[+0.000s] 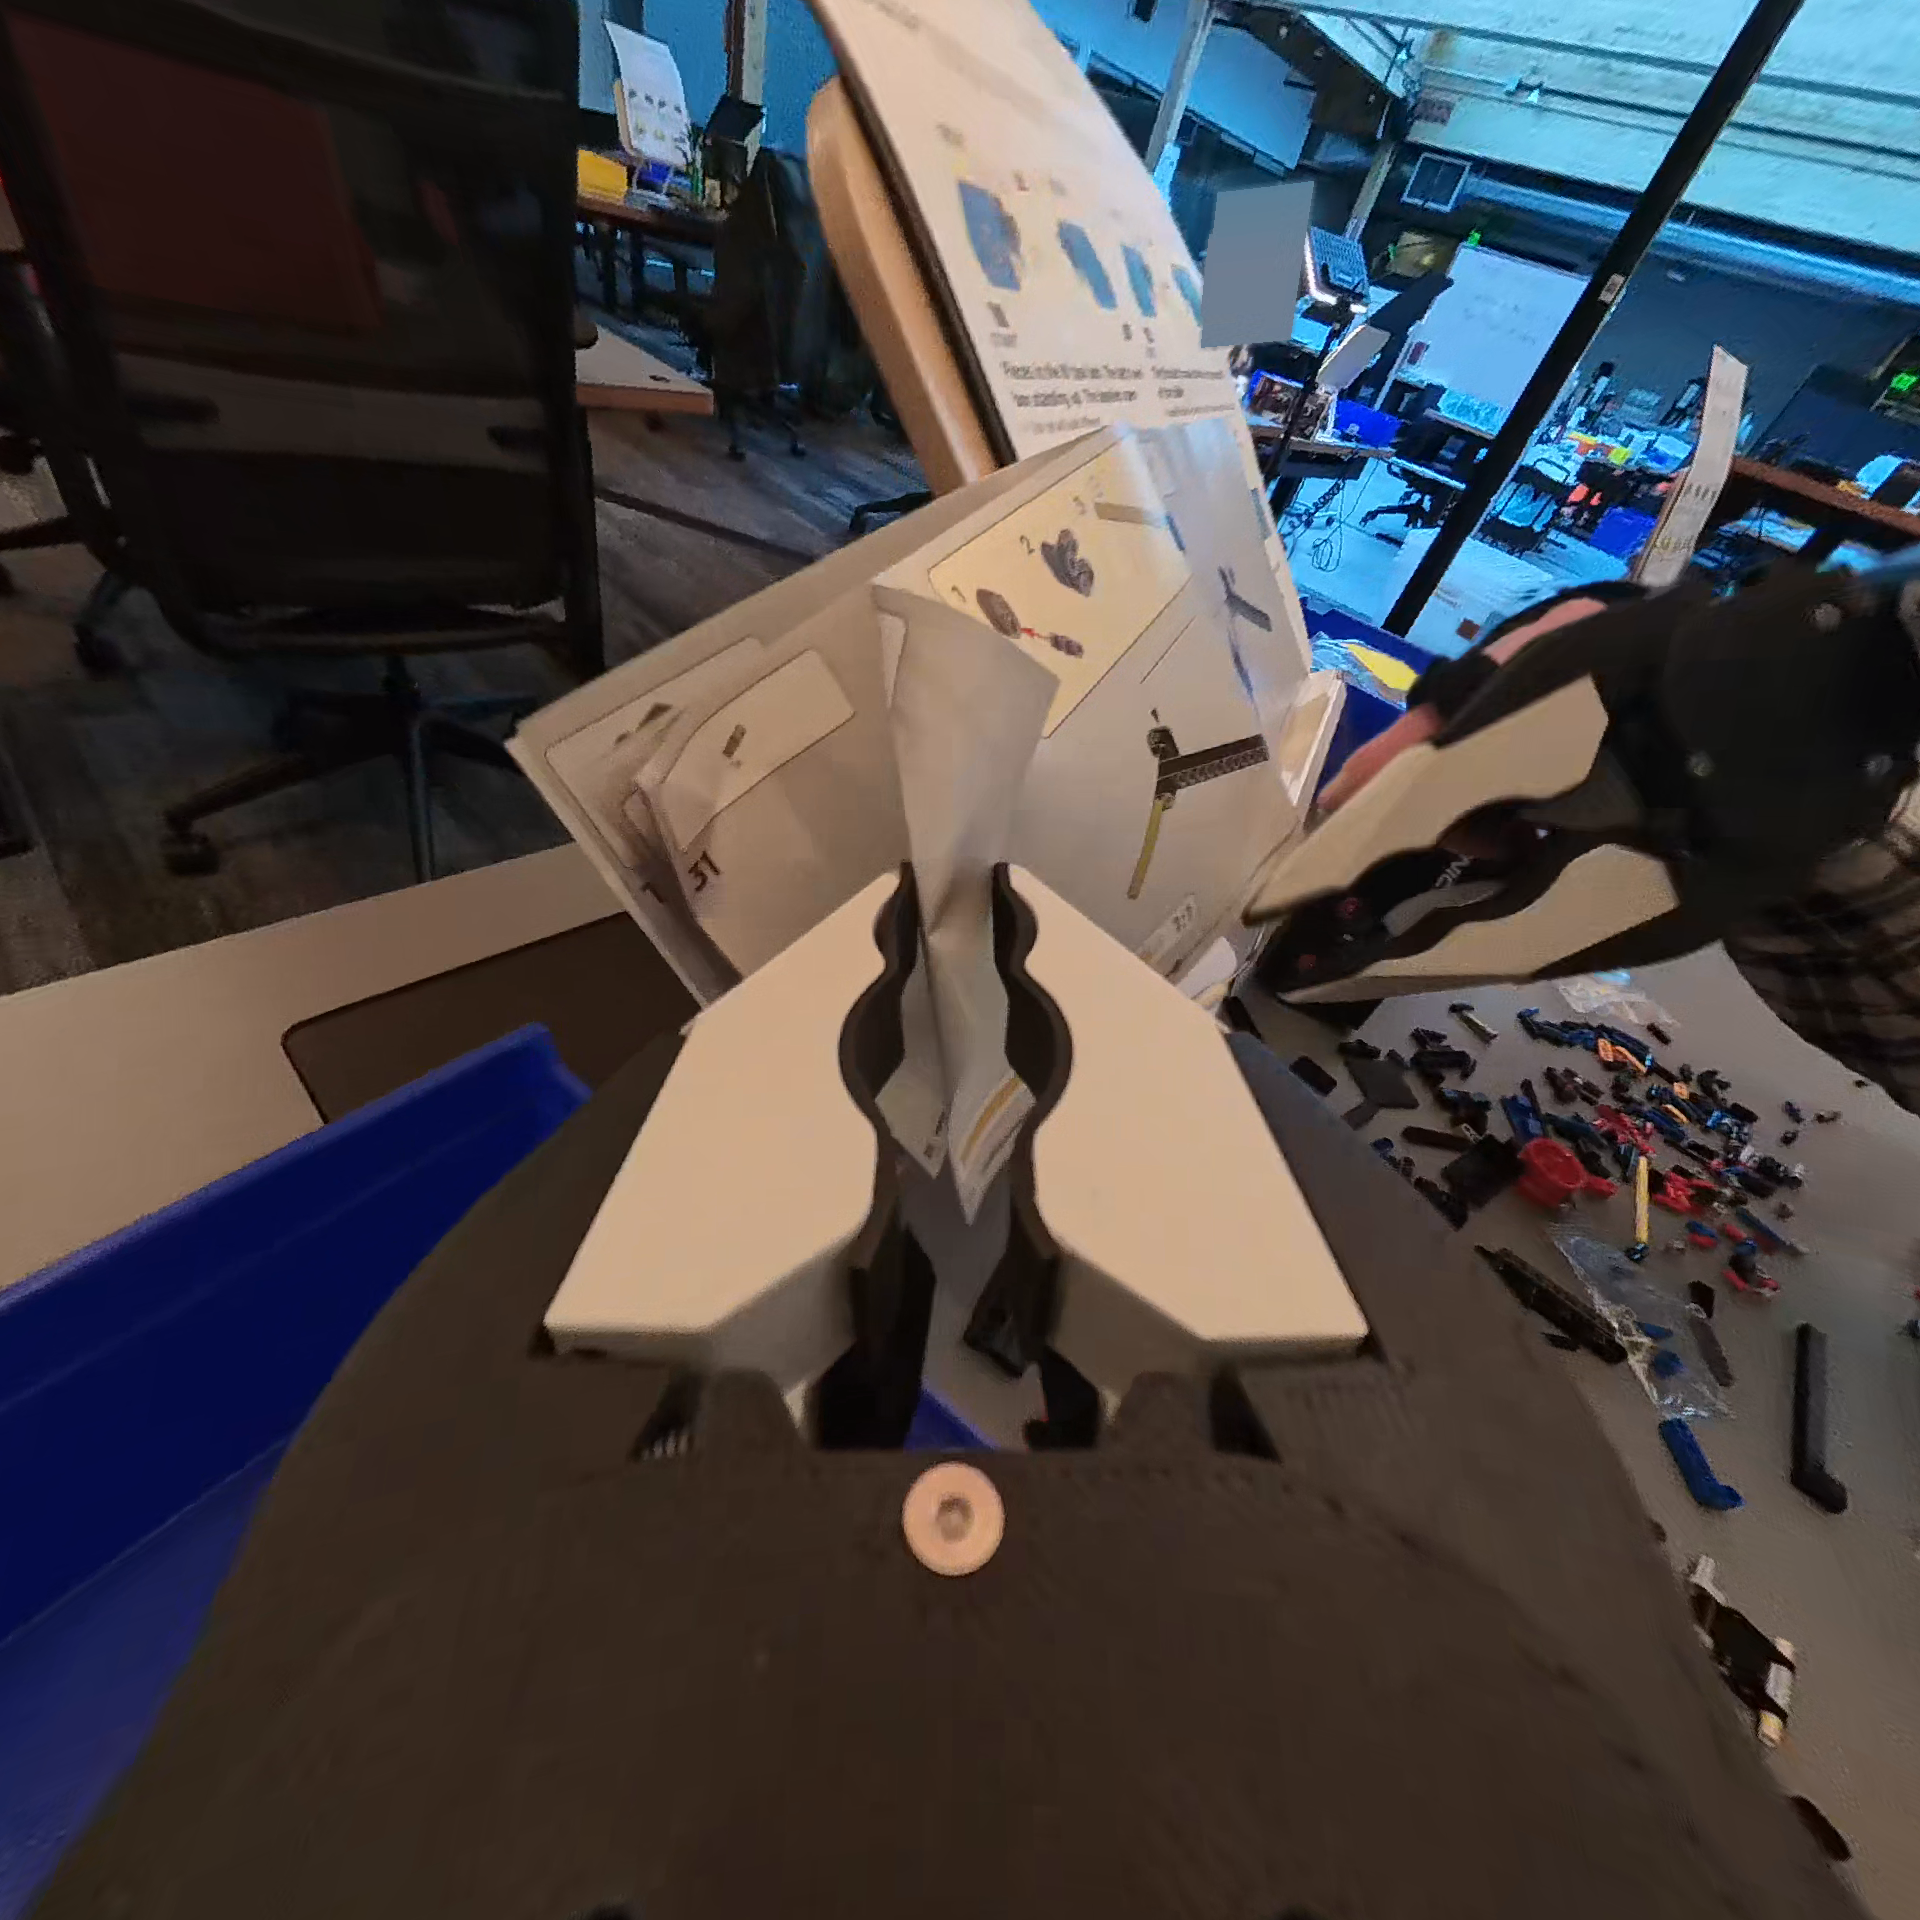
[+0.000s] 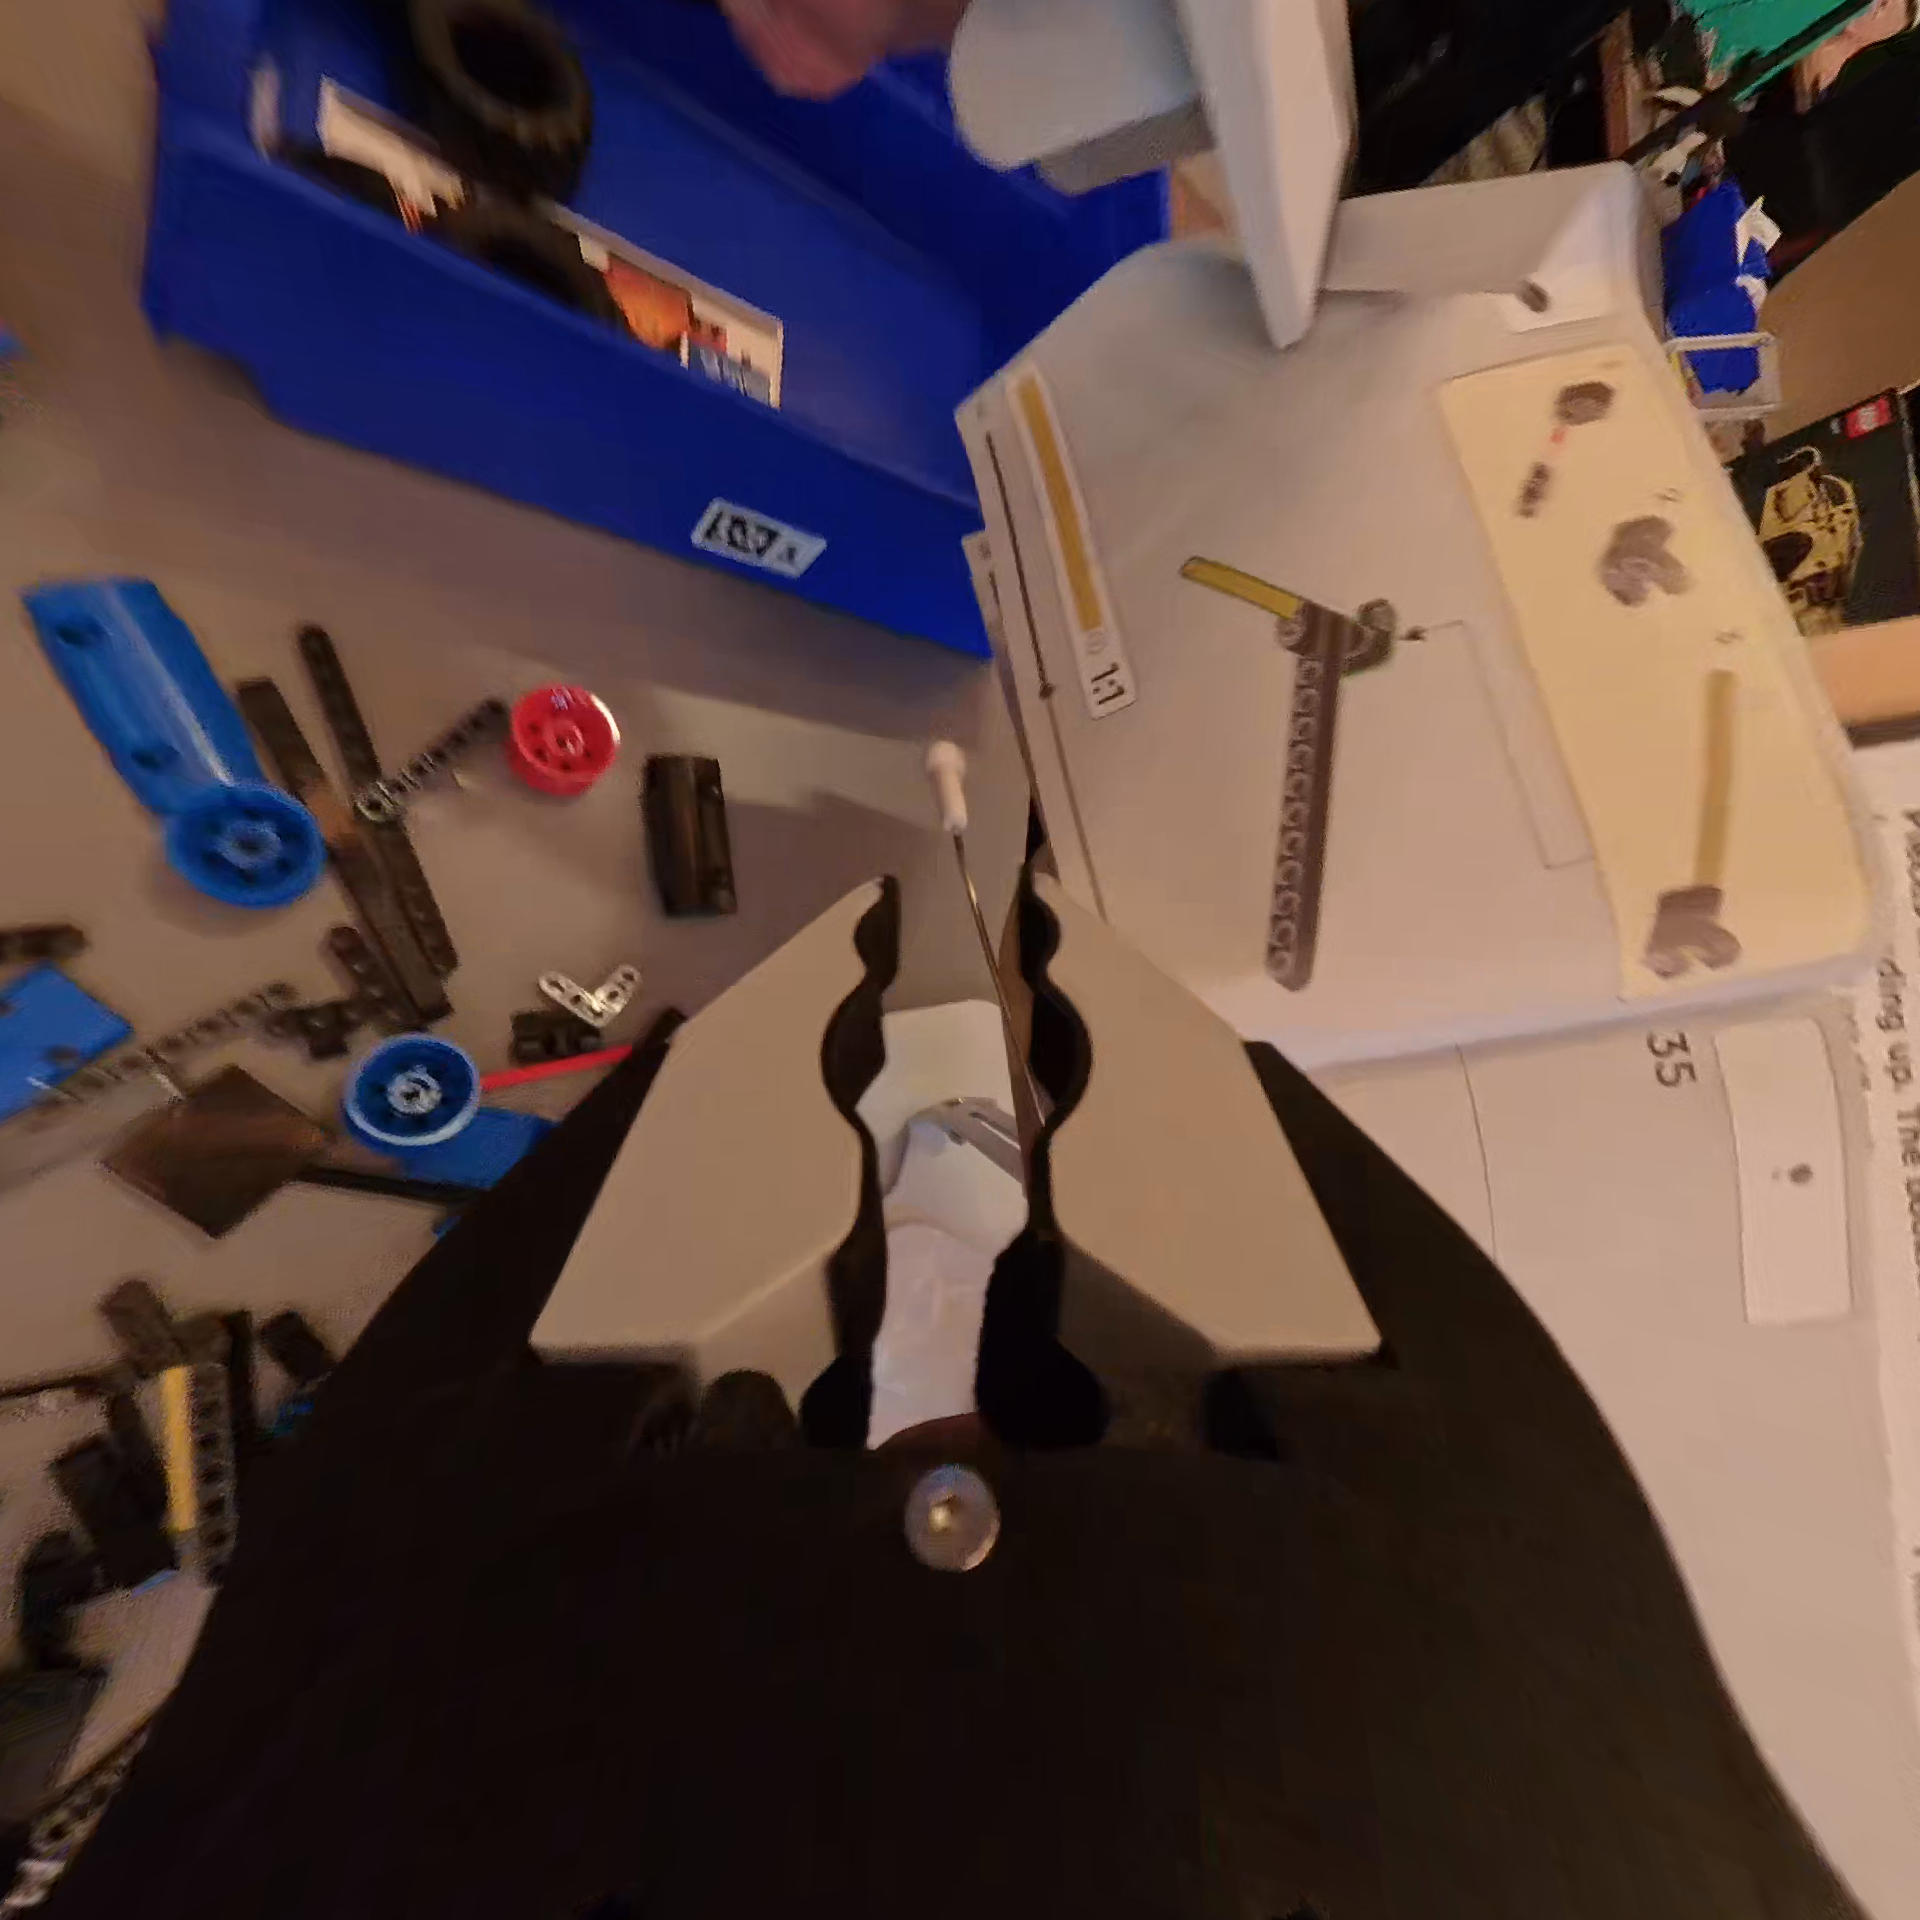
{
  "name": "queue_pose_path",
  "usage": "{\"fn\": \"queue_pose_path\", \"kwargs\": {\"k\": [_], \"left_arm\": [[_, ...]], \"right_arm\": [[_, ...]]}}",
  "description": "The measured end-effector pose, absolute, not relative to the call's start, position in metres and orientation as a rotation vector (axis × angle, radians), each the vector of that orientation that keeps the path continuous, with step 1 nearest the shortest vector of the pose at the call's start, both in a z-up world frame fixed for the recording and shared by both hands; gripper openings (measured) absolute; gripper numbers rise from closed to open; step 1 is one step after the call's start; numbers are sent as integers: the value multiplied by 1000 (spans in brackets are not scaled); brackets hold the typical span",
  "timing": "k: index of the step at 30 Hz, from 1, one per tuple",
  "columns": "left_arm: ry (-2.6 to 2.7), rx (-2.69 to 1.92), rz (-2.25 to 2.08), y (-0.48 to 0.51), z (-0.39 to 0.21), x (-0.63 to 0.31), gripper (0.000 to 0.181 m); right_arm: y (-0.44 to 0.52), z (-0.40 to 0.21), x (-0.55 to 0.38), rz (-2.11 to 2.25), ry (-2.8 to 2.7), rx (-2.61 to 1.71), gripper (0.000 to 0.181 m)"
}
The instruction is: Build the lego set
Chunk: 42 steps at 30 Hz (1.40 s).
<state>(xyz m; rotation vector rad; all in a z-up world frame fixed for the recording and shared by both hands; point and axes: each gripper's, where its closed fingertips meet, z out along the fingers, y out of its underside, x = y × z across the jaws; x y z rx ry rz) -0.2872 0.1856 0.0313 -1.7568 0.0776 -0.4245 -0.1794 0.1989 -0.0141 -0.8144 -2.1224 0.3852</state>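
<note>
My left gripper [image 1: 954,883] is shut on a single page [image 1: 966,727] of the open instruction booklet [image 1: 790,748] and holds that page lifted and curled. The booklet leans up behind it. My right gripper [image 1: 1288,862], held by a gloved hand, is at the booklet's right edge with its jaws apart. In the right wrist view the right gripper [image 2: 964,883] is narrowly open over the booklet's [image 2: 1351,727] left edge. A thin dark edge with a white tip [image 2: 945,774] runs along its right finger. Loose Lego pieces [image 1: 1621,1122] lie scattered on the table.
A blue bin [image 2: 520,395] with black tyres [image 2: 499,73] stands behind the pieces, and a blue bin [image 1: 208,1299] lies under my left gripper. A red wheel [image 2: 563,740], blue wheels [image 2: 244,847] and black beams lie left of the right gripper. A printed sheet [image 1: 1039,229] stands behind the booklet. The left gripper's tips are roughly 12 centimeters from the right gripper's. The red wheel [image 2: 563,740] is about 15 centimeters from my right fingertips and 20 centimeters from my left.
</note>
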Motion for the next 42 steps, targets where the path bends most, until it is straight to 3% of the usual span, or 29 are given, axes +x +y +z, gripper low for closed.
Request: {"fn": "queue_pose_path", "kwargs": {"k": [2, 18, 21, 25, 29, 42], "left_arm": [[60, -1769, -428, 188, 25, -291, 13], [1, -1814, -429, 201, -5, -311, 13], [-45, -1791, -366, 196, -6, -323, 18], [-24, -1779, -248, 186, -2, -323, 18], [-9, -1765, -116, 174, 9, -323, 21], [351, -1704, 256, 100, 43, -223, 23]], "right_arm": [[205, -23, -184, 261, -2132, -776, 1], [220, 17, -195, 733, -1778, -1045, 0], [227, 18, -196, 745, -1740, -1153, 6], [229, 33, -188, 683, -1712, -1150, 29], [224, 46, -168, 638, -1724, -1144, 36], [156, 25, -10, 336, -1877, -1019, 34]]}}
